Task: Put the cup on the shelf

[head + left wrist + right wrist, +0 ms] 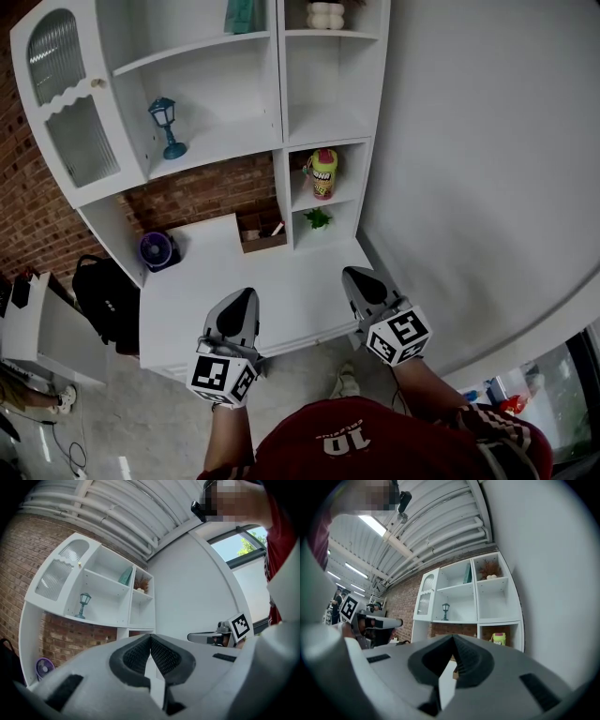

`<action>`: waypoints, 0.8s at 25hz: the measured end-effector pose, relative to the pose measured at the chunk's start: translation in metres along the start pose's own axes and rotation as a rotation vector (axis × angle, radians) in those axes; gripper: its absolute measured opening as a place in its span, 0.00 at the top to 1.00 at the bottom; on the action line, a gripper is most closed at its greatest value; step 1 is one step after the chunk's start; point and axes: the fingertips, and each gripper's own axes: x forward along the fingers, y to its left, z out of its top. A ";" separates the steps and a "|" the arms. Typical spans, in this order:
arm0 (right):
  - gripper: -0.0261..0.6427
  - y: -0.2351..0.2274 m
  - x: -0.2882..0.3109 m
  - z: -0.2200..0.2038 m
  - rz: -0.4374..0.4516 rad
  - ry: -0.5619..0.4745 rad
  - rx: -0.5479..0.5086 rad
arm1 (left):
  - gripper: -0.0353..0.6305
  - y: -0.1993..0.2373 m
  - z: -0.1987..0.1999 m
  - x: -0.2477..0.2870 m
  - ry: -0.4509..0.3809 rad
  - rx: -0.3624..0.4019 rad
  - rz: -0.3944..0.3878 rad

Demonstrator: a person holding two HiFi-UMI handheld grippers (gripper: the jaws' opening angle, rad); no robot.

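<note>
Cup (323, 174), upright in a right-hand compartment of the shelf (352, 200), task seemingly done; 2 tools, left tool (246, 296) and right tool (355, 275), both closed, empty, hence held clear before the counter (216, 277).

White shelf unit (216, 141) against a red-brown brick wall (202, 192); teal-blue lantern (167, 127) at 11 o'clock, yellow-green cup (323, 173) with red top and dark printed pattern near 12, green plant (318, 218) at its 6 o'clock. Purple fan (157, 250) and black backpack (105, 295) at 9 o'clock, brown box (262, 234) near centre. Left gripper (249, 292) at 7 and right gripper (349, 272) at 5 pale grey with black cross-hatched pads (136, 657), marker cubes (225, 375) black-and-white squares; dark red shirt (375, 441), white numerals, at 6.
</note>
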 end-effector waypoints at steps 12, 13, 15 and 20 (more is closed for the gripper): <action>0.96 -0.022 0.000 -0.003 -0.010 0.016 -0.018 | 0.95 -0.005 -0.004 0.022 0.002 -0.010 -0.007; 0.96 -0.024 0.000 -0.004 -0.010 0.016 -0.014 | 0.95 -0.005 -0.005 0.024 0.002 -0.010 -0.007; 0.96 -0.028 0.001 -0.005 -0.009 0.018 -0.008 | 0.95 -0.005 -0.007 0.027 0.004 -0.014 -0.005; 0.96 -0.031 0.004 -0.006 -0.004 0.027 -0.013 | 0.95 -0.002 -0.010 0.031 0.007 -0.024 0.001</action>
